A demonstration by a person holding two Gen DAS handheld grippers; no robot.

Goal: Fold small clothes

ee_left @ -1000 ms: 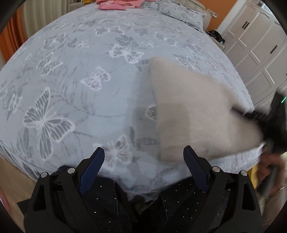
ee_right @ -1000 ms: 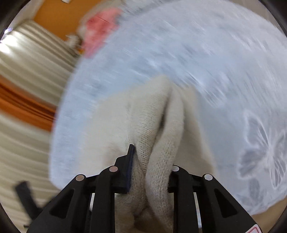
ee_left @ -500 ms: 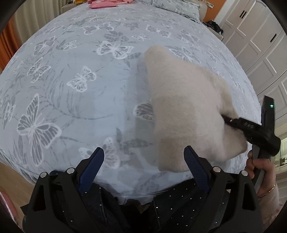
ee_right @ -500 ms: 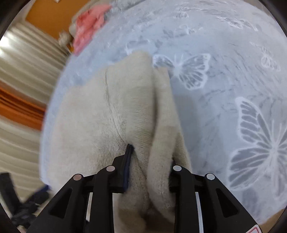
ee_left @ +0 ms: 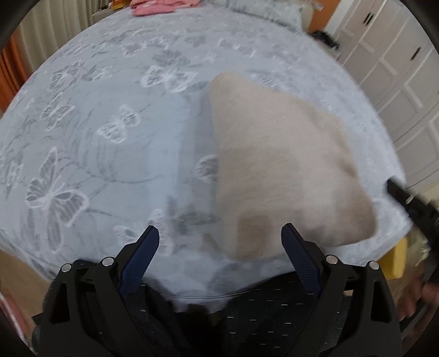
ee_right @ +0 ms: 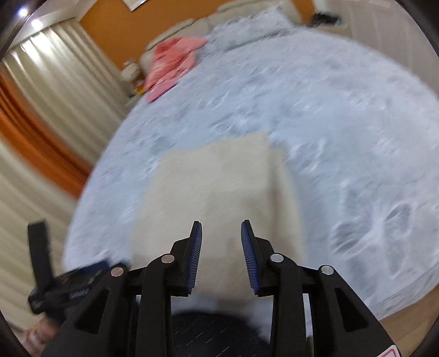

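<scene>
A folded cream knit garment (ee_left: 282, 170) lies flat on the butterfly-print bed near its front edge; it also shows in the right wrist view (ee_right: 219, 192). My left gripper (ee_left: 221, 241) is open and empty, held just in front of the garment's near left corner. My right gripper (ee_right: 221, 236) is open and empty, just above the garment's near edge; in the left wrist view it shows as a dark shape (ee_left: 411, 203) to the right of the garment.
The blue-grey bedspread (ee_left: 96, 137) fills most of both views. Pink clothes (ee_right: 172, 66) lie at the far end by a pillow (ee_right: 255, 24). White wardrobe doors (ee_left: 397, 68) stand at the right, curtains (ee_right: 41, 109) at the left.
My right gripper has opened and let go of the cream garment, then drawn back from it. The garment now lies flat on the bed. My left gripper stays open in place.
</scene>
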